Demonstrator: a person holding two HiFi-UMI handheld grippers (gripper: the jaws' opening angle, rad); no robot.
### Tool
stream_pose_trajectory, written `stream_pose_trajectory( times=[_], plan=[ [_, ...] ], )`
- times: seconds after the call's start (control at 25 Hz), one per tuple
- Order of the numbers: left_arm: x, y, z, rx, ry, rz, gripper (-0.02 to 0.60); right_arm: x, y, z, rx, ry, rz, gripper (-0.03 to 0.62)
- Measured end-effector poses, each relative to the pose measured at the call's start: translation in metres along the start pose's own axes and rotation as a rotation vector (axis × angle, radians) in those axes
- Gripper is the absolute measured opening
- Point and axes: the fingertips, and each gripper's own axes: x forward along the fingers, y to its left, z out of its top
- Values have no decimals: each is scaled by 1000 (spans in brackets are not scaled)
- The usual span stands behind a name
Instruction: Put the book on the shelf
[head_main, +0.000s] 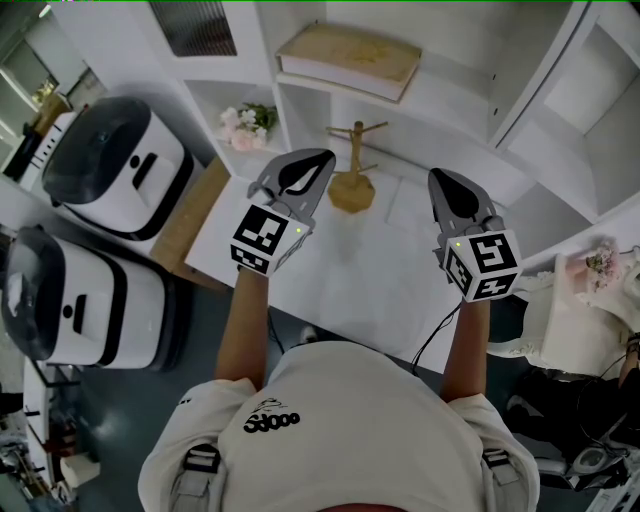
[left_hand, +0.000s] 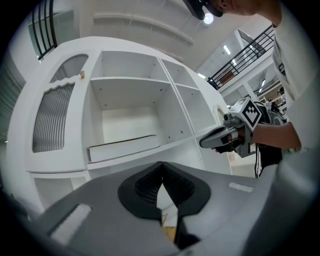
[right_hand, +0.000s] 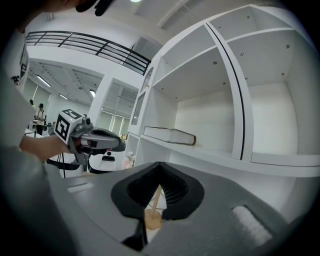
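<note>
The book (head_main: 348, 60), thick with a tan cover, lies flat in a compartment of the white shelf unit (head_main: 440, 90). It also shows as the book (left_hand: 122, 146) in the left gripper view and the book (right_hand: 169, 135) in the right gripper view. My left gripper (head_main: 322, 158) hovers over the white tabletop, below the book, its jaws shut with nothing between them. My right gripper (head_main: 441, 177) hangs to its right at about the same height, also shut and empty. Both are well clear of the book.
A small wooden stand (head_main: 352, 180) rises from the white table (head_main: 380, 290) between the two grippers. Pink flowers (head_main: 248, 125) sit in a lower left compartment. Two white-and-black appliances (head_main: 115, 165) (head_main: 70, 300) stand on the floor at the left.
</note>
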Motion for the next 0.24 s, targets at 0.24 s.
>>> stream_pose_trajectory(
  times=[0.24],
  plan=[
    [1, -9, 2, 40, -18, -34, 20, 0, 2, -2, 0, 3, 3, 2]
  ],
)
